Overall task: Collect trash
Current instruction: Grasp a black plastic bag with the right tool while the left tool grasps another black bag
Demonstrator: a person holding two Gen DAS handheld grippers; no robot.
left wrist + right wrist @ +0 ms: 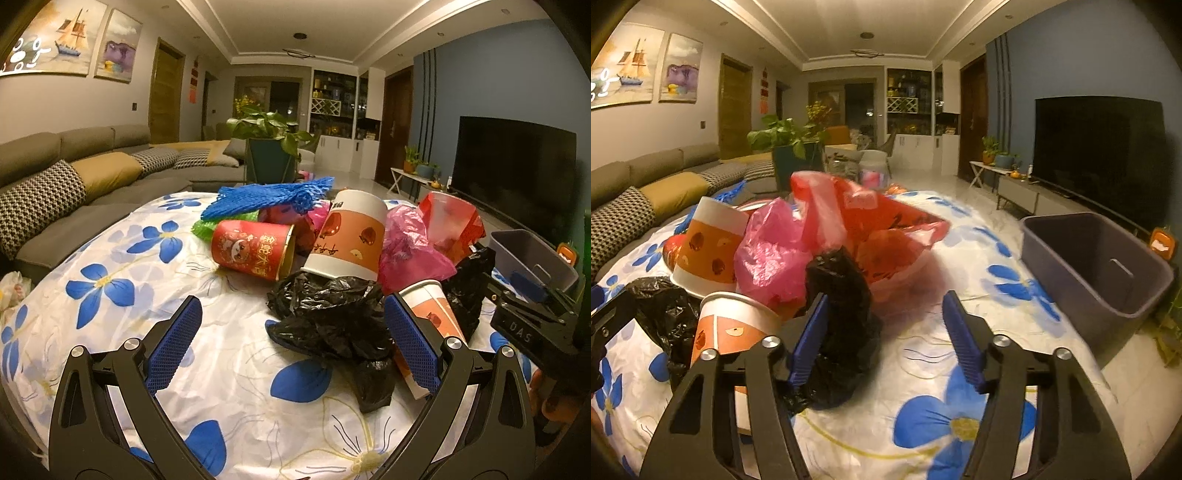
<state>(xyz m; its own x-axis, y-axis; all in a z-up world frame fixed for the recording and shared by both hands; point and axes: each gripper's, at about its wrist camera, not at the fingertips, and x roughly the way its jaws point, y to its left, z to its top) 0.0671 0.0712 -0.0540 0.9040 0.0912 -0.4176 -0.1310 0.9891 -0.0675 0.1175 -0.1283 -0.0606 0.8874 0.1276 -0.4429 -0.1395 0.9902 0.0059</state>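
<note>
Both tools are wide open and hold nothing. The left tool is over the flowery desk, near a black bag. The right tool has its left finger touching another black bag. Cups and bags sit piled left of the gray bin.

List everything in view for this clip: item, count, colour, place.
paper cups: three, one red and two orange-white, in the pile
black bags: two, near edge of pile
pink bag: one, pile centre
red bag: one, far right of pile
blue foam net: one, back of pile
grey bin: one, right, looks empty
floral cloth: one, white-blue, over the table
left gripper: open
right gripper: open
</note>
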